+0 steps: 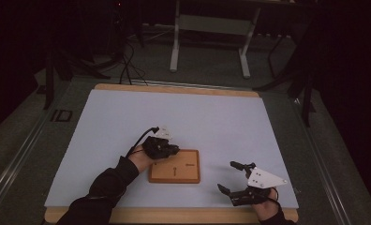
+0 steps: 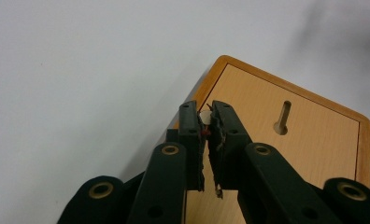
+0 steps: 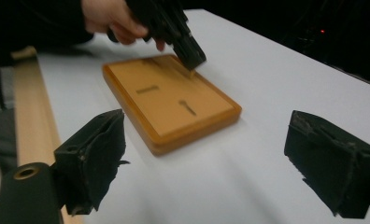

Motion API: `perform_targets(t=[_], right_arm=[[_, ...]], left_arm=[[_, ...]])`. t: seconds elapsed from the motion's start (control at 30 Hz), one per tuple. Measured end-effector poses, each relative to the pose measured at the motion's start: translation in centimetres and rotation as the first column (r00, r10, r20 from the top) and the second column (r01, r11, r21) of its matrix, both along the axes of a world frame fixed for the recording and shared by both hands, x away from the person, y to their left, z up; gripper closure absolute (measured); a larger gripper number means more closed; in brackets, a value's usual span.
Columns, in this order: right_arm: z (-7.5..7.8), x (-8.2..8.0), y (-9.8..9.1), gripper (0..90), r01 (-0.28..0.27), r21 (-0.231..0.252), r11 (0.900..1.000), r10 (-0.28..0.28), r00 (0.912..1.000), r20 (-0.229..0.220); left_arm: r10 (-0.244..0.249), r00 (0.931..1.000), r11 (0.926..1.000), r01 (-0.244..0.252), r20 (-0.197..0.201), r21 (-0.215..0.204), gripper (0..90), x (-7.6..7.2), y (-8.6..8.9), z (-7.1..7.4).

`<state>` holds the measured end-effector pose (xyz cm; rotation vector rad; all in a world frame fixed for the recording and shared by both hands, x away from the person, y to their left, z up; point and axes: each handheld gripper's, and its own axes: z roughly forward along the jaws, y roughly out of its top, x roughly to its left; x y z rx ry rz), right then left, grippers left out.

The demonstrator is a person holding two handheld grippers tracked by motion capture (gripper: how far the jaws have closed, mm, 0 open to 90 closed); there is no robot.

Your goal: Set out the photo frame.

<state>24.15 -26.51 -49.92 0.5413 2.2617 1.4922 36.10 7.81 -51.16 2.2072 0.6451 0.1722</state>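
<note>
A flat wooden board (image 1: 174,166) with a raised rim lies on the white sheet near the front. Its face has a keyhole-shaped slot (image 2: 282,117) and a second dark mark (image 3: 148,88). My left gripper (image 1: 176,150) points down at the board's far left corner. Its jaws are nearly together, pinching a small pale round piece (image 2: 205,116) at their tips; what the piece is I cannot tell. The right gripper view has this gripper (image 3: 192,58) at the board's far corner. My right gripper (image 1: 231,176) rests to the right of the board, wide open, with nothing between its pads (image 3: 96,154).
The white sheet (image 1: 211,117) covers a wooden tabletop whose edge (image 1: 174,215) runs along the front. Bare sheet lies beyond and right of the board. Behind the table stand a grey desk frame (image 1: 209,42) and dark cables (image 1: 127,61) on the floor.
</note>
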Motion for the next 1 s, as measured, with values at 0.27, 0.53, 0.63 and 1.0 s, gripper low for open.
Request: perform_targets(t=[0.27, 0.53, 0.63, 1.0], right_arm=[[1.0, -0.3, 1.1, 11.4, -0.033, -0.041, 0.9986, 0.035, 0.9976, 0.060], [0.1, -0.8, 4.0, 13.1, -0.066, -0.181, 0.9812, 0.084, 0.9921, 0.093], [0.0, -1.0, 5.1, 13.8, -0.069, -0.258, 0.9637, 0.106, 0.9856, 0.132], [-1.4, -1.3, 8.0, 21.3, -0.014, -0.480, 0.8770, 0.158, 0.9526, 0.260]], left_arm=[[0.001, 0.9977, 0.9995, -0.004, -0.068, -0.031, 83.9, 1.0, 0.2, 0.1], [0.000, 0.9935, 0.9991, -0.005, -0.113, -0.043, 84.2, 1.6, 0.3, 0.1], [-0.001, 0.9924, 0.9989, -0.005, -0.123, -0.047, 84.2, 1.8, 0.3, 0.2], [-0.001, 0.9867, 0.9984, -0.008, -0.163, -0.055, 84.3, 2.4, 0.4, 0.2]])
